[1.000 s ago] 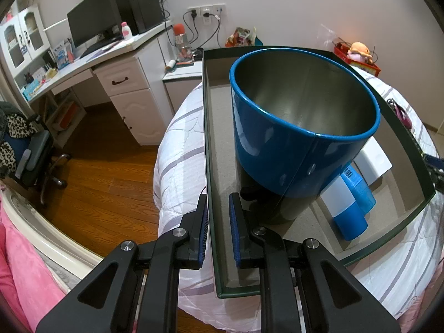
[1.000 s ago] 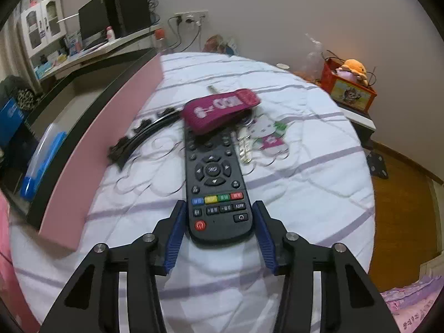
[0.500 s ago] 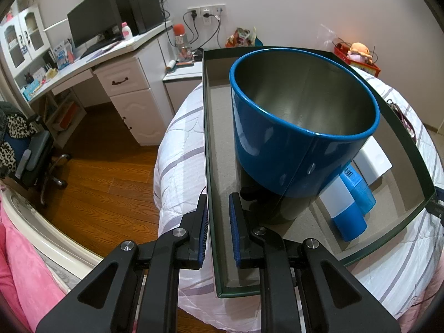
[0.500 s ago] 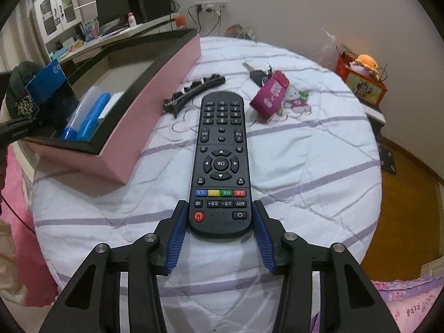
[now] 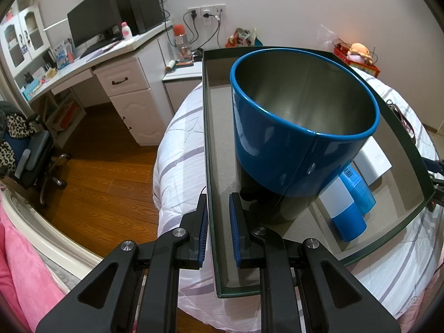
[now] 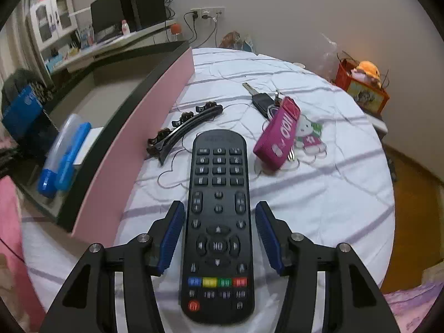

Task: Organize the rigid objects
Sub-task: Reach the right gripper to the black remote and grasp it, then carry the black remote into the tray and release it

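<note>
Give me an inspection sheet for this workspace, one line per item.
Surface: bed with white striped sheet.
Job's things: remote between the right claw fingers; hair clip, keys with magenta strap on sheet; box holds blue tin, blue tubes.
Clutter: nothing seen.
Grippers: left claw straddles box wall, slight gap; right open.
Cables: plugs at wall outlet.
Surroundings: desk, monitor, chair.

Left gripper (image 5: 217, 223) straddles box wall (image 5: 208, 149) — closed.
</note>
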